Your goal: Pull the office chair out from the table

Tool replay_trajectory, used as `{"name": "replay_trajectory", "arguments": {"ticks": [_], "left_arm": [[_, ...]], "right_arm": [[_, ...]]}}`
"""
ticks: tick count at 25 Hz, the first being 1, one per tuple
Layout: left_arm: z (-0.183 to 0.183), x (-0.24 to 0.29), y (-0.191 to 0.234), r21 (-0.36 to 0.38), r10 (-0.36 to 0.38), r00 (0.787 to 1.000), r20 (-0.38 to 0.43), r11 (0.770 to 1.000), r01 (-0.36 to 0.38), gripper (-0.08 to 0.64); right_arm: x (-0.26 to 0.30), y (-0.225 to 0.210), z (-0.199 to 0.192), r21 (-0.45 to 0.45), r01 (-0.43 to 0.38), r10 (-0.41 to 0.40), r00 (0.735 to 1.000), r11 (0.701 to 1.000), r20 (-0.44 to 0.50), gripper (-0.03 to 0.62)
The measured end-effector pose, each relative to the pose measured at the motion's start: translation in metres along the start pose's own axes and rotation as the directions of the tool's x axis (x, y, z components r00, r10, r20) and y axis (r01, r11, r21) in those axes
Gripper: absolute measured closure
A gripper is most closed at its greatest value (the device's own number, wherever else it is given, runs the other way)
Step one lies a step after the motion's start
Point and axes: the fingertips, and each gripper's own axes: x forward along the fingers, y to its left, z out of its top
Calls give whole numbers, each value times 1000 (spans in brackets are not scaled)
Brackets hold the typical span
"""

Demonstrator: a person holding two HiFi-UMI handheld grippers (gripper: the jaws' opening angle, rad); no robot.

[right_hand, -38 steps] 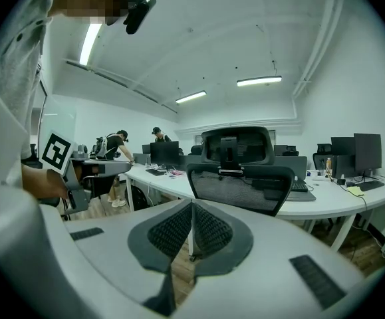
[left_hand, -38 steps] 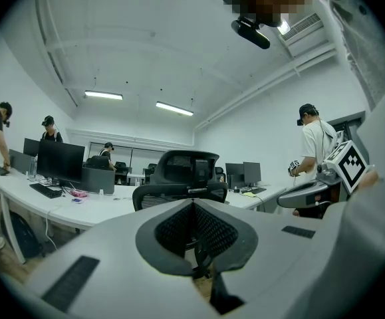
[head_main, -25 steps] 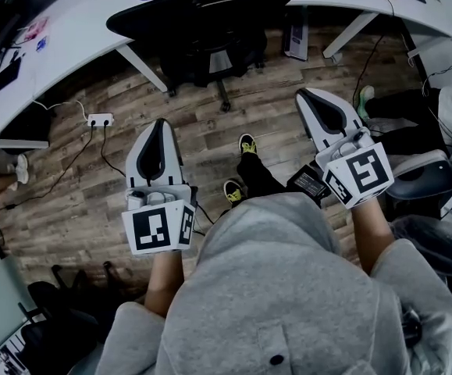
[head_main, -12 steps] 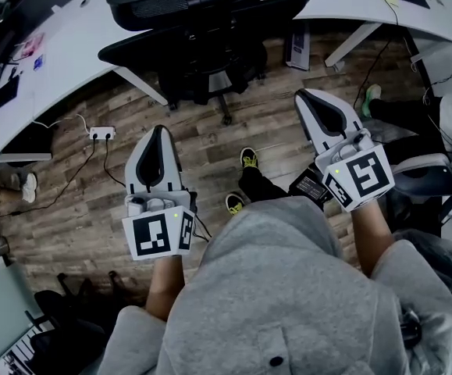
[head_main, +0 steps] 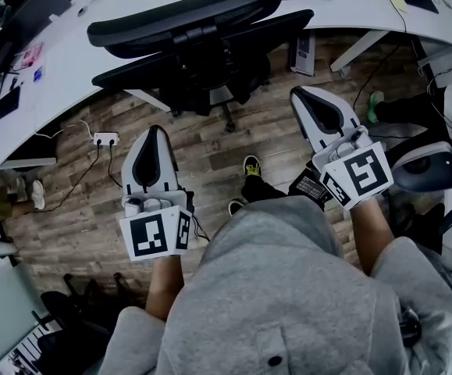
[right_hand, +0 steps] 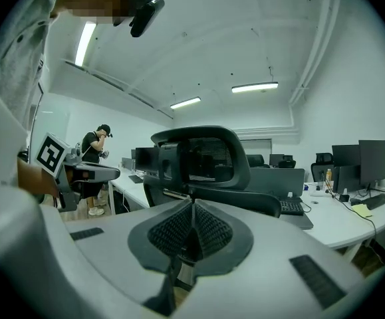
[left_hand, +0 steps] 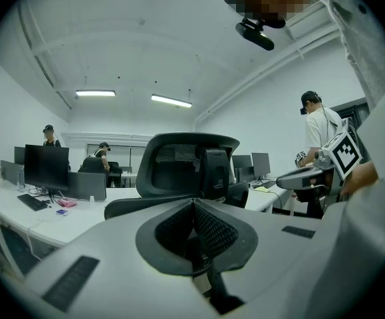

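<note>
A black office chair (head_main: 198,45) with a mesh headrest stands tucked against the curved white desk (head_main: 69,49), its back toward me. My left gripper (head_main: 154,131) and right gripper (head_main: 298,94) are held out level over the wooden floor, both short of the chair and touching nothing. Both are shut and empty. In the left gripper view the closed jaws (left_hand: 193,206) point at the chair's back (left_hand: 185,168) from a short way off. Along the right gripper (right_hand: 192,206), the chair (right_hand: 209,157) rises just ahead.
A power strip (head_main: 105,139) with cables lies on the floor left of the chair. Another chair (head_main: 432,170) stands at the right. My feet in yellow-green shoes (head_main: 250,165) are between the grippers. Monitors and keyboards sit on the desks; other people stand around the room.
The chair and desk have come nearer and sit lower in the head view: I have stepped forward, carrying both shut grippers closer to the chair's back.
</note>
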Motion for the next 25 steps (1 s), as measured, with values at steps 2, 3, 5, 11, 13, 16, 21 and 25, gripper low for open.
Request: {"name": "replay_trajectory", "arguments": {"ticks": [2,3,5,11,13,16,21,25], "left_arm": [[3,8,1,7,6,1000,0,1000,-6,548],[5,12,2,9,9,1000,1,1000,-9,548],[8,19,2,12,12,1000,3,1000,-13,548],[14,38,-2,26,33,999,6,999,-33,548],[16,43,-2,30,42,999,7,999,-42,548],[18,50,-3,39,57,998,8,998,-57,548],[19,57,-3,52,75,997,10,996,-75,548],[21,59,4,68,95,995,14,993,-95,548]], "right_arm": [[6,-7,2,1,-5,5,1000,1000,6,558],[9,-9,3,1,-8,8,1000,1000,9,558],[13,-14,6,1,-15,15,1000,1000,14,558],[24,-34,10,-4,-33,33,999,999,33,558],[27,-41,11,-7,-38,39,998,999,40,558],[31,-49,14,-19,-48,49,998,999,51,558],[35,-64,15,-28,-48,50,997,998,63,558],[39,-70,16,-43,-47,50,996,998,67,558]]}}
